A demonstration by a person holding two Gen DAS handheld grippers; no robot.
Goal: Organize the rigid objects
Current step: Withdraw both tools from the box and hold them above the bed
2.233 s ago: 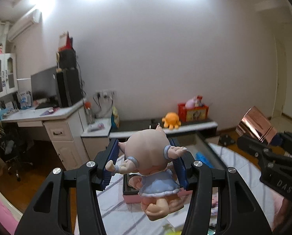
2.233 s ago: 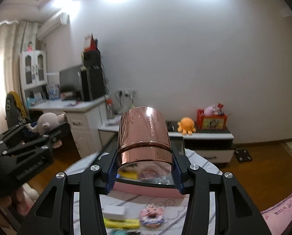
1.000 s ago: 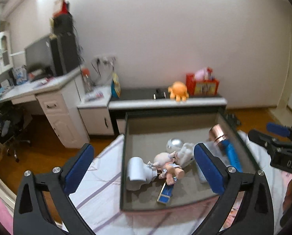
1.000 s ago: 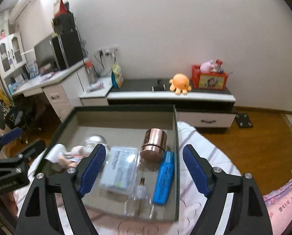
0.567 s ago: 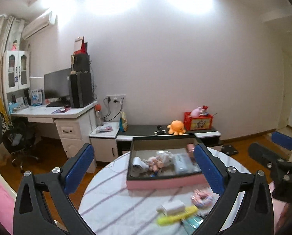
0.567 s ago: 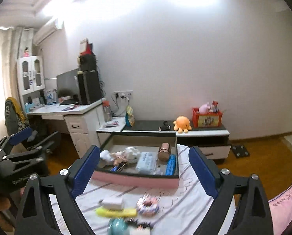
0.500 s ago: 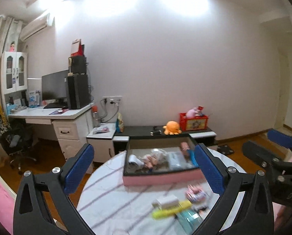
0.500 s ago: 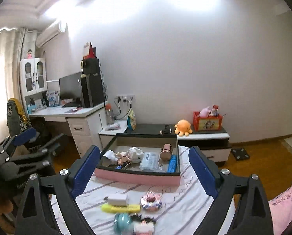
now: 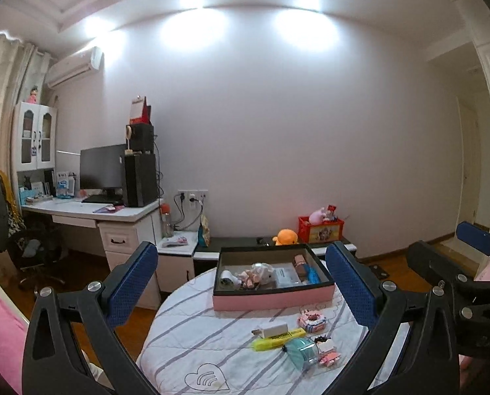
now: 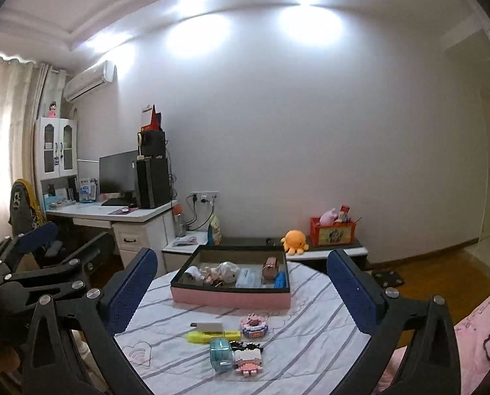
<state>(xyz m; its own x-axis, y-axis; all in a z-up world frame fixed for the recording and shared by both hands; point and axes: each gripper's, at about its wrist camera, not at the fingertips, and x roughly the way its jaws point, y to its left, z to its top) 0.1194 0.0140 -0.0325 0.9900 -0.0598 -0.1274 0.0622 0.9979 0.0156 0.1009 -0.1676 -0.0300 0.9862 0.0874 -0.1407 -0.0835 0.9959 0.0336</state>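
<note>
Sitting filled, pink-sided tray [image 9: 272, 299]

My round table [image 10: 310, 299], striped white cloth. On it: pink box [image 10: 231, 298] at the far side; nearer me, white charger [image 10: 209, 326] touching yellow highlighter [image 10: 212, 335], pink block donut [image 10: 254, 324] beside them, teal clear tub [image 10: 221, 354] and pink block figure [image 10: 247, 362] at the near edge.

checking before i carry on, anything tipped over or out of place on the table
Nothing spilled or damaged. Five small items are not yet in the pink tray: white block, yellow highlighter, donut toy, teal jar on its side, brick figure.
</note>
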